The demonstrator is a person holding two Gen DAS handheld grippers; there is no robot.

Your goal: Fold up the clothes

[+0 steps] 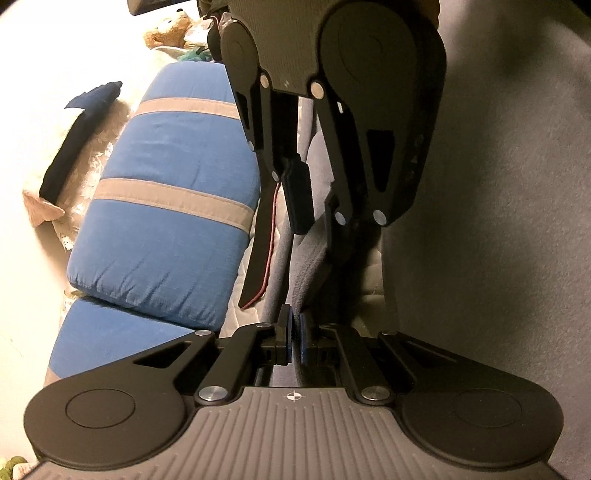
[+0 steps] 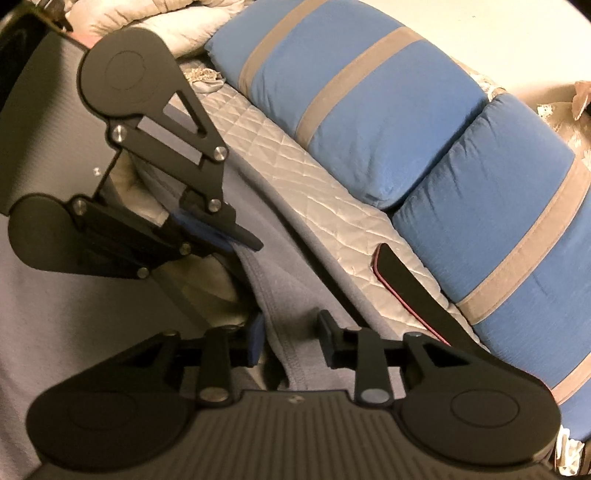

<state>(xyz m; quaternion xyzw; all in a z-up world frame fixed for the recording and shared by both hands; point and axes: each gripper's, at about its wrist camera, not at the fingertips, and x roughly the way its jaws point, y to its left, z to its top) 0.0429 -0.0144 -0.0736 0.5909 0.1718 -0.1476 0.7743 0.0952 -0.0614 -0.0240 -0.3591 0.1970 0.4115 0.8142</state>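
A grey garment (image 1: 498, 184) hangs down the right side of the left wrist view, and its stitched hem (image 2: 280, 288) runs up the middle of the right wrist view. My left gripper (image 1: 294, 334) is shut on a thin edge of this garment. From the right wrist it shows at the left (image 2: 231, 238), pinching the cloth. My right gripper (image 2: 291, 334) faces it from close by with its jaws apart. The hem lies between its fingers, and the pads do not visibly press on it. In the left wrist view the right gripper (image 1: 319, 206) comes in from the top.
Two blue cushions with grey stripes (image 1: 166, 184) (image 2: 369, 110) line the back of a sofa with a quilted pale cover (image 2: 295, 155). A flat black object with a red edge (image 2: 406, 280) lies on the cover beside the cushions. A teddy bear (image 1: 166, 31) sits far back.
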